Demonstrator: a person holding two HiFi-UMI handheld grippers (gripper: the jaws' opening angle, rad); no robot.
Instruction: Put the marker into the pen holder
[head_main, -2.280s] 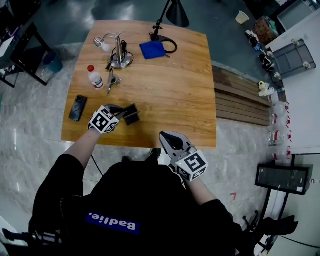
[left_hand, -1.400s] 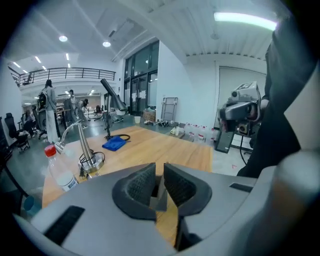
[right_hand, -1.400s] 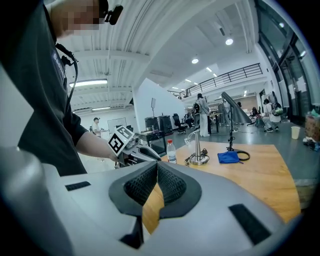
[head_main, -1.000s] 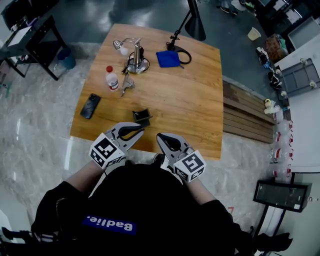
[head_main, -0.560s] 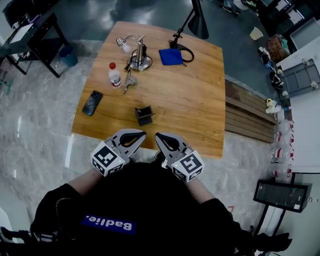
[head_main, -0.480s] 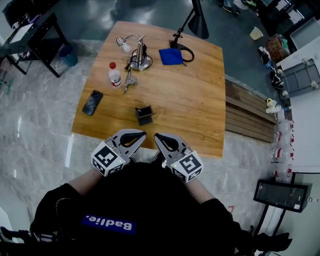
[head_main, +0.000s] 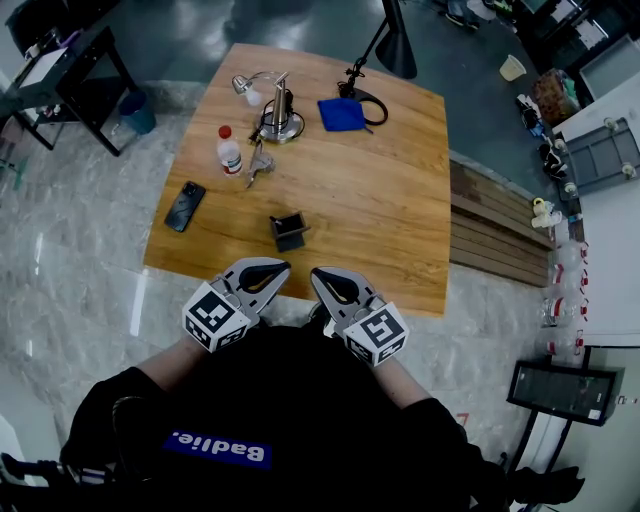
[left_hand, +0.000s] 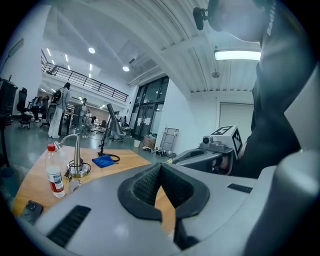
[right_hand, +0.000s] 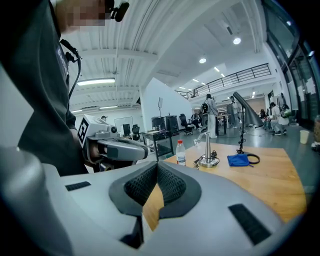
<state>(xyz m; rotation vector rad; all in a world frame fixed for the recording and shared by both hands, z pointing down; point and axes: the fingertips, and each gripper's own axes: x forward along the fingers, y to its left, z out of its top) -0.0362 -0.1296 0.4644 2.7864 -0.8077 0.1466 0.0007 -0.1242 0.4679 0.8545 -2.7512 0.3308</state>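
A small black pen holder (head_main: 288, 231) stands on the wooden table (head_main: 380, 210), near its front edge. A thin dark marker tip seems to poke out of it to the right, too small to tell for sure. My left gripper (head_main: 283, 266) and right gripper (head_main: 315, 272) hang side by side over the table's near edge, close to my body and short of the holder. Both are shut with nothing between the jaws. In the left gripper view the left gripper (left_hand: 160, 165) has its pads together; the right gripper (right_hand: 157, 164) looks the same in its own view.
A phone (head_main: 185, 205) lies at the table's left. Behind it stand a water bottle (head_main: 229, 152), a metal stand (head_main: 275, 110), a blue cloth (head_main: 337, 113) and a black lamp (head_main: 395, 50). Wooden planks (head_main: 495, 225) lie on the floor to the right.
My left gripper has let go at the pen holder and drawn back to the near edge beside the right one. Over the last half second nothing has visibly moved.
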